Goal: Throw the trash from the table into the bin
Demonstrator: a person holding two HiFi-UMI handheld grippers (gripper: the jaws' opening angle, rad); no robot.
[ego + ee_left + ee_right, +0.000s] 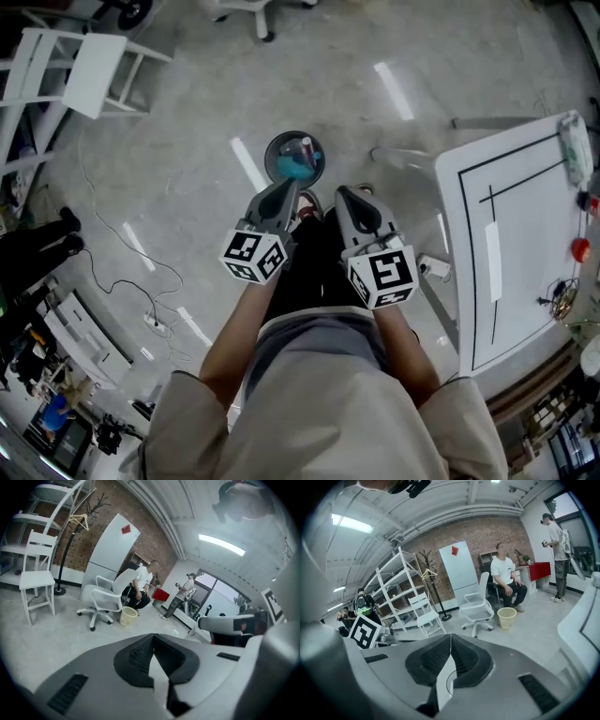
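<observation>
A round bin (294, 157) stands on the floor ahead of me, holding blue trash and a pinkish piece. Both grippers are held side by side in front of my body, just short of the bin. The left gripper (285, 190) is shut with nothing between its jaws, which meet tip to tip in the left gripper view (153, 637). The right gripper (346, 195) is shut and empty too, jaws pressed together (450, 637). At the right stands the white table (511, 272), with a red object (580, 248) and a clear packet (574, 145) near its far edge.
A white chair (94, 70) and shelving stand at the upper left, and cables (141, 281) trail over the floor. The gripper views show a white office chair (477, 609), a yellow waste basket (506, 617), a coat stand (70, 536), a seated person and a standing person.
</observation>
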